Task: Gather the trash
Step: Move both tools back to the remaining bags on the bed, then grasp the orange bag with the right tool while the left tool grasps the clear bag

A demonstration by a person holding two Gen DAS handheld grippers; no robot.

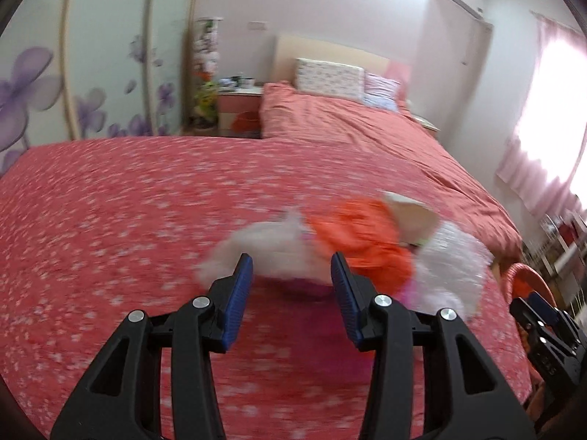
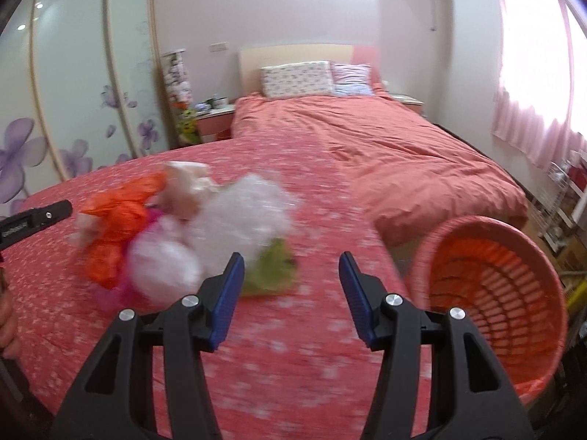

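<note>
Item: left gripper [image 1: 291, 282], right gripper [image 2: 291, 282], both with jaws apart and nothing between them. Just ahead on the bed [image 2: 403, 154] we list a trash pile [image 2: 183, 227]: crumpled bags and wrappers, judged light, soft, slippery; pinch a bunched fold. Basket [image 2: 495, 286] right. Blur hides single pieces.

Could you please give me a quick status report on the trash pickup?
Left gripper and right gripper open, empty. Trash pile on bed, untouched. Basket beside bed, empty. Nothing in the way.
</note>
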